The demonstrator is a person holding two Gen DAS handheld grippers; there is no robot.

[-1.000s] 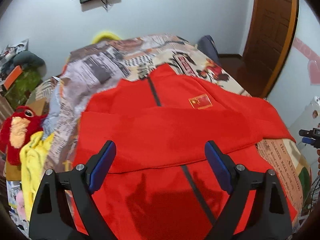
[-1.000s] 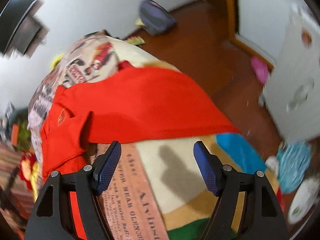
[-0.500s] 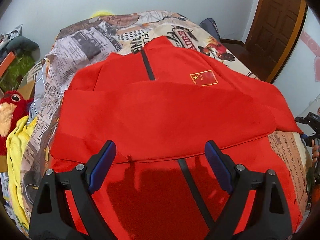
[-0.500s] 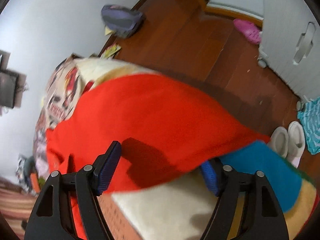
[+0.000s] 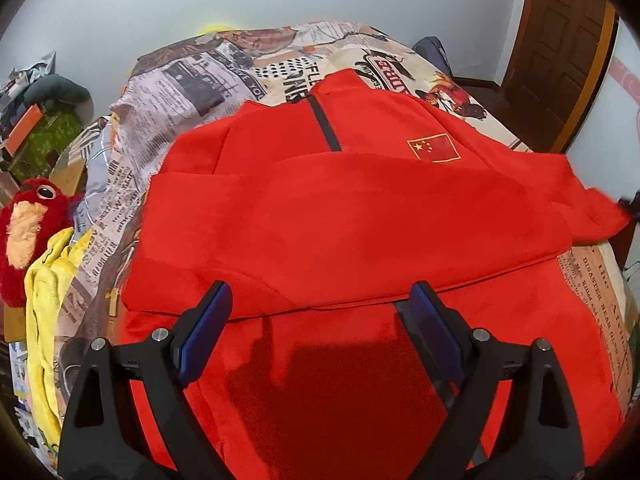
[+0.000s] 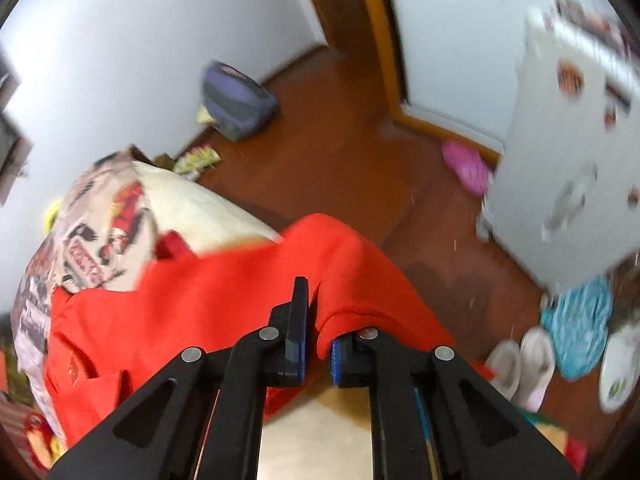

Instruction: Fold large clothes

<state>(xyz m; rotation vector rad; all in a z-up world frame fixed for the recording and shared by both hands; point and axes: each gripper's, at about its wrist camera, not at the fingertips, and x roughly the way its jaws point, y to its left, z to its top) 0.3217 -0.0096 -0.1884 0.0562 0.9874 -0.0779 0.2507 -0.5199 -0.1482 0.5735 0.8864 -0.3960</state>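
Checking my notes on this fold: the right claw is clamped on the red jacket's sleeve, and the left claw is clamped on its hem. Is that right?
Not quite. The left claw is open above the red jacket, gripping nothing, as the left wrist view shows. The right claw is indeed clamped on the sleeve.

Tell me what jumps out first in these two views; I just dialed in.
The red jacket dominates, spread across the newspaper-print bedspread with one sleeve folded over its chest and a small flag patch near the zipper. The right gripper has just closed on a fold of the jacket's sleeve at the bed's edge, while the left gripper hangs open above the hem. A red plush toy sits left of the bed.
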